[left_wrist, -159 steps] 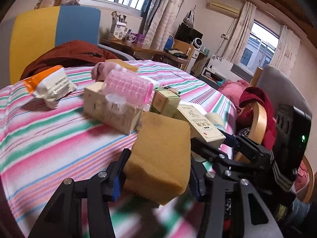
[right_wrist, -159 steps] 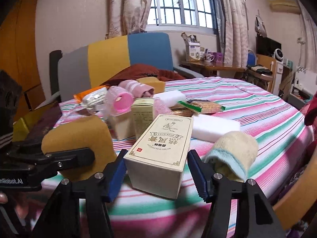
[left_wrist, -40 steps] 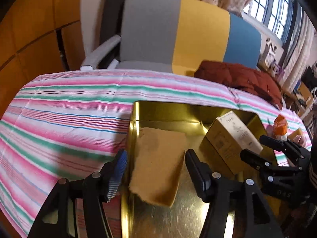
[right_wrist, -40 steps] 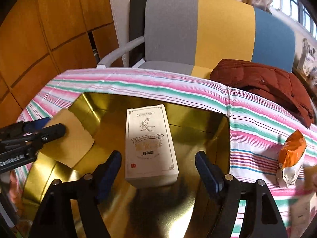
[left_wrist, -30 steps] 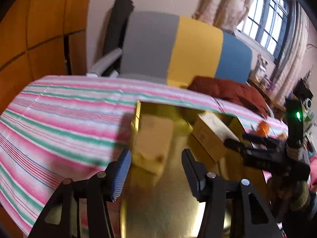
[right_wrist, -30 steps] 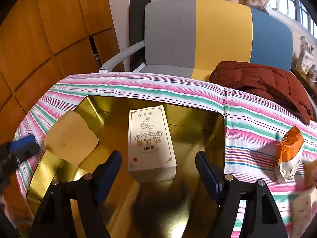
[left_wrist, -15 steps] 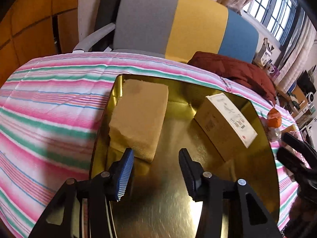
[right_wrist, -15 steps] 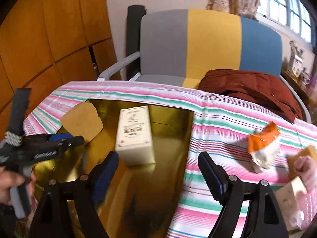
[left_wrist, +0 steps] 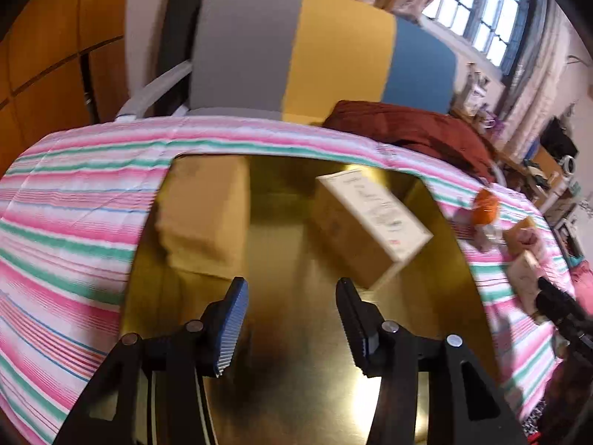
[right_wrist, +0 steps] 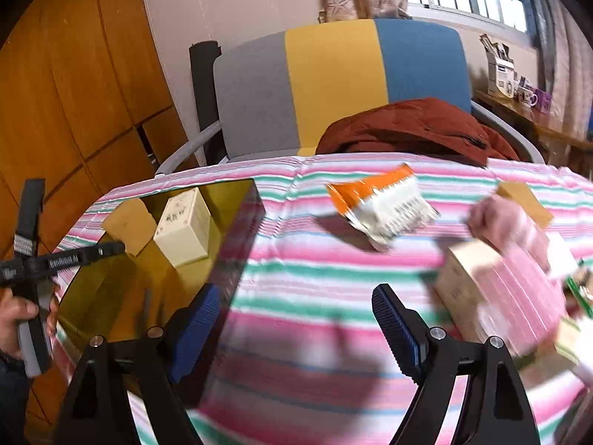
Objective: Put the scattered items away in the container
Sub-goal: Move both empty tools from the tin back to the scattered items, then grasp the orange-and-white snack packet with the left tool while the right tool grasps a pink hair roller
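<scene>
Two items in, the rest waiting on the worktop

The gold container [left_wrist: 426, 193] is holding a sponge [left_wrist: 204, 218] and a cream box [left_wrist: 370, 222]; the orange packet [right_wrist: 381, 204] and pink pile [right_wrist: 515, 278] are lying outside. The left gripper [left_wrist: 291, 319] jaws are opening, empty; the right gripper [right_wrist: 292, 319] jaws are standing wide, empty.

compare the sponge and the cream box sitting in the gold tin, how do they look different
The sponge is plain mustard-yellow with a rough, soft-looking surface; the cream box is pale, crisp-edged cardboard with printing on its top face. The sponge lies along the left wall of the gold tin, while the box sits right of centre, turned at an angle. Both lie flat inside the tin, apart from each other, with no hand-held gripper on either.
</scene>
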Demonstrator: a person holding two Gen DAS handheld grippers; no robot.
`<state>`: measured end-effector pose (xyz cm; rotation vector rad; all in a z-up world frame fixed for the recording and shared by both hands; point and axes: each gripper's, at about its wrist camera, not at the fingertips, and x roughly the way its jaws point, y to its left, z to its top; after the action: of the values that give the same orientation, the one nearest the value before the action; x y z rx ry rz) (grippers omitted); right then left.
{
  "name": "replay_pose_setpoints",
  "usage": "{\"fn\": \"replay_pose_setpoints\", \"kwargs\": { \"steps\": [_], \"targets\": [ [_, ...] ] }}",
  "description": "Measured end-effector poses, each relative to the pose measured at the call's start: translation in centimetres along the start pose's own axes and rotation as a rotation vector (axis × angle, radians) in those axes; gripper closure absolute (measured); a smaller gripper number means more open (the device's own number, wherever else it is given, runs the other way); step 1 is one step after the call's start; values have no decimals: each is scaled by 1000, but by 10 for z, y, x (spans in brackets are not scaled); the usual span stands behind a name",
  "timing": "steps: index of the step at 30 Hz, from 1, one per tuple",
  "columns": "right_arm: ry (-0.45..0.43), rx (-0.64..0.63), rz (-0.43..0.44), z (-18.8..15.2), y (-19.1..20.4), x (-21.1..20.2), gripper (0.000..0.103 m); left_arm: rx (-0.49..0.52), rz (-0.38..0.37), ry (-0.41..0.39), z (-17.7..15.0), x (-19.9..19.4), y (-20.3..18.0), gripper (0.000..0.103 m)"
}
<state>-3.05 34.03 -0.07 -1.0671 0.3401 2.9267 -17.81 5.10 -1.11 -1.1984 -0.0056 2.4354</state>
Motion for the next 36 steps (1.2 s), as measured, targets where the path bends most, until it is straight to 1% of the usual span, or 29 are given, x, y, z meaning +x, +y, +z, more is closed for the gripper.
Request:
{"fn": "replay_pose_setpoints", "kwargs": {
  "steps": [4, 8, 10, 15, 18, 20, 23, 25, 27, 30, 35, 36],
  "targets": [
    [-12, 7, -8, -21, -16, -20, 18, 77, -86, -28, 5, -8, -46, 52],
    [-21, 14, -24, -36, -31, -36, 17, 161, -155, -33, 10, -8, -100, 51],
    [-34, 17, -31, -44, -39, -45, 16, 206, -175, -31, 12, -4, -127, 51],
    [-71, 29, -66, -60, -54, -65, 15, 303, -196, -20, 17, 12, -184, 51],
    [-104, 40, -87, -67, -65, -76, 15, 363, -187, -15, 20, 26, -211, 51],
    [-123, 46, -98, -70, -69, -83, 15, 410, -167, -10, 23, 37, -227, 50],
    [-150, 60, -100, -74, -78, -90, 15, 478, -160, -7, 27, 50, -245, 45],
    [-159, 73, -108, -75, -83, -92, 14, 507, -170, -2, 28, 57, -254, 42],
    [-167, 81, -114, -76, -88, -93, 13, 548, -169, 4, 29, 64, -264, 41],
    [-172, 97, -119, -76, -96, -90, 12, 612, -140, -6, 29, 72, -275, 41],
    [-194, 117, -116, -75, -104, -88, 11, 685, -104, 19, 36, 92, -286, 40],
    [-196, 120, -112, -75, -106, -88, 11, 694, -109, 26, 38, 97, -287, 39]
  ]
}}
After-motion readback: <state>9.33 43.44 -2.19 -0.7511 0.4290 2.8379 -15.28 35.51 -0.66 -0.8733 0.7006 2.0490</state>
